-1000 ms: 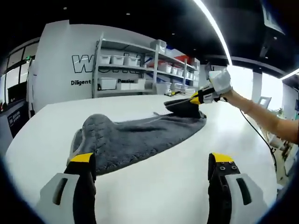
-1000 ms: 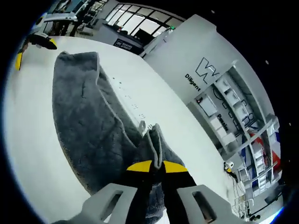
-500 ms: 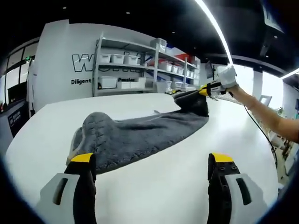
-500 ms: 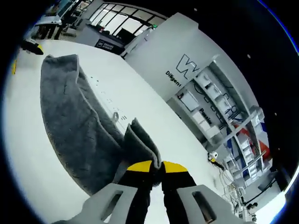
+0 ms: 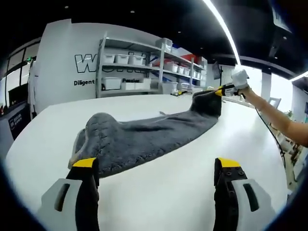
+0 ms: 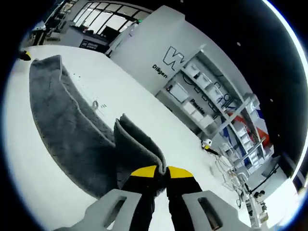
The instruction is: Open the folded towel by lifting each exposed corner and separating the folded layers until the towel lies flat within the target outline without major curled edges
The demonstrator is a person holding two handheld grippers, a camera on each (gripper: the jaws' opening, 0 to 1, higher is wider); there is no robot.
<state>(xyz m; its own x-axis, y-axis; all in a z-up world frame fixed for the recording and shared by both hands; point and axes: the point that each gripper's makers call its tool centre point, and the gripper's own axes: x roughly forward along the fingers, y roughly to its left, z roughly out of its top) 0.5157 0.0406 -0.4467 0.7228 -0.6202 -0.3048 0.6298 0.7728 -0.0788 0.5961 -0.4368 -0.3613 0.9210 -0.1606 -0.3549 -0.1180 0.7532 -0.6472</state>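
Your right tool [image 6: 161, 174] is clamped on a corner of the grey towel [image 5: 144, 137], holding that corner raised off the white bench [image 5: 163, 192]. The rest of the towel trails away ahead of the right tool and lies on the bench, bunched at its far end. Your left tool [image 5: 156, 166] stands wide, holding nothing, low over bare bench, with the bunched towel end just ahead of its left jaw.
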